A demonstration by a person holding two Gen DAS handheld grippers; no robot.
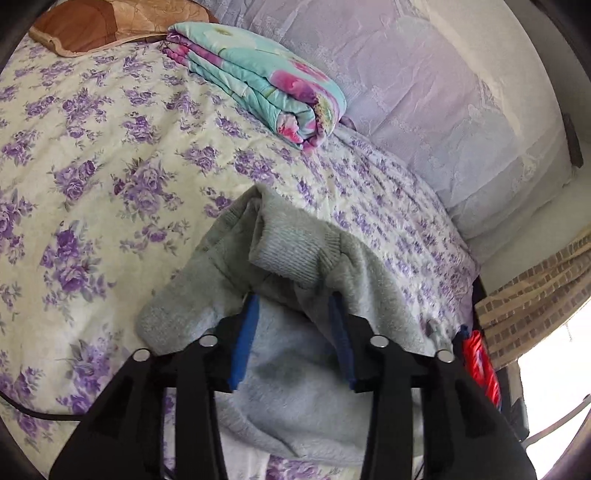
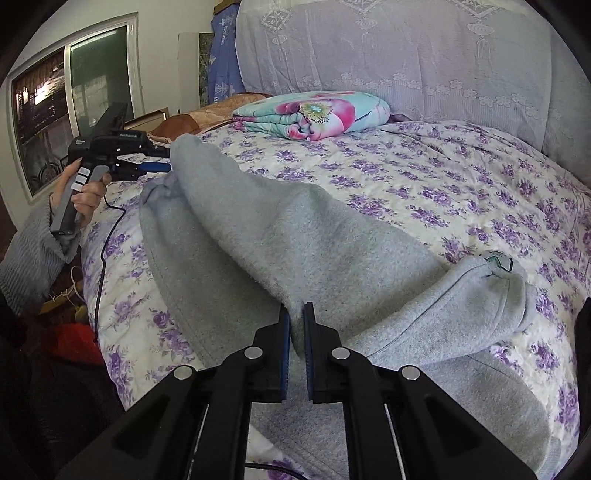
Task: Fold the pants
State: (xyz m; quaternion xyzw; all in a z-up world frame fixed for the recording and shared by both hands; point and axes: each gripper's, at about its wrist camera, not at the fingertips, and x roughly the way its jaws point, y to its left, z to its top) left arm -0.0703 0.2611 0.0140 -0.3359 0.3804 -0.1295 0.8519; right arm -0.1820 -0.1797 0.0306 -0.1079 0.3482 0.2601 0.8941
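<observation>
Grey fleece pants [image 2: 295,240] lie across the flowered bedspread [image 2: 443,177]. My right gripper [image 2: 296,314] is shut on a fold of the pants near the waist and lifts it. The waistband [image 2: 495,273] is bunched to its right. My left gripper [image 1: 293,299] has its blue pads wide apart around the ribbed cuff end of a pants leg [image 1: 291,251], with cloth draped over and between the fingers. It also shows in the right wrist view [image 2: 162,168] at the far left, at the raised leg end.
A folded turquoise and pink quilt [image 2: 314,114] lies near the lilac headboard cover [image 2: 406,55]. A brown pillow [image 1: 110,22] is at the bed's far corner. A window [image 2: 74,92] and floor clutter with something red [image 2: 70,339] are beside the bed.
</observation>
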